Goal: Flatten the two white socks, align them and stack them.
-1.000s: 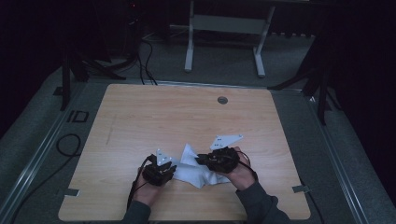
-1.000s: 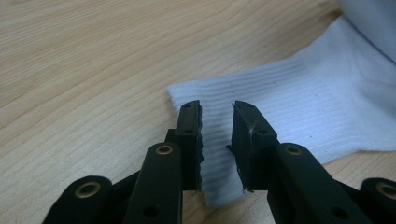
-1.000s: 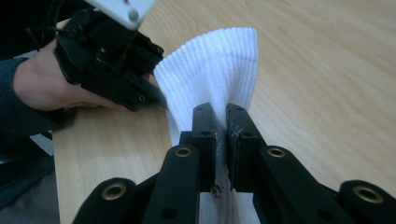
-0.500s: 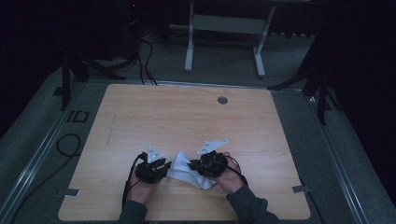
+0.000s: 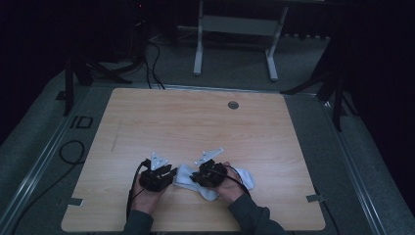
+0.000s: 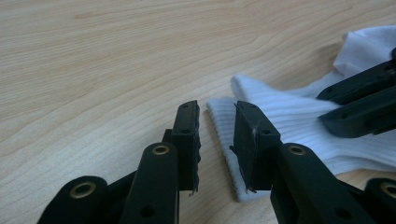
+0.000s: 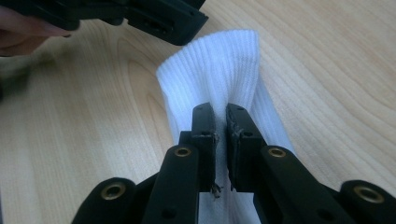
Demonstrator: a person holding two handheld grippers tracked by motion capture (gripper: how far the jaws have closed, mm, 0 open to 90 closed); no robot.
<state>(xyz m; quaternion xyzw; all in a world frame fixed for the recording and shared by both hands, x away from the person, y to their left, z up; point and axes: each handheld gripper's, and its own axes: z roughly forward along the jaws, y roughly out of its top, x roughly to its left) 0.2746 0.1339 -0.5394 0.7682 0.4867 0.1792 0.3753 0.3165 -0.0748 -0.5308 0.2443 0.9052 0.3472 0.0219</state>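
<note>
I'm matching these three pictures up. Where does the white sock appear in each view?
High view: white sock near the table's front edge, between both grippers.
Left gripper view: right of centre, cuff edge by the jaws.
Right gripper view: centre, pinched in the jaws.
Shared landmark: the ribbed cuff.

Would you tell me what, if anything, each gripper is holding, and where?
The right gripper pinches the white sock along its ribbed leg; the left gripper stands open at the cuff, holding nothing.
</note>
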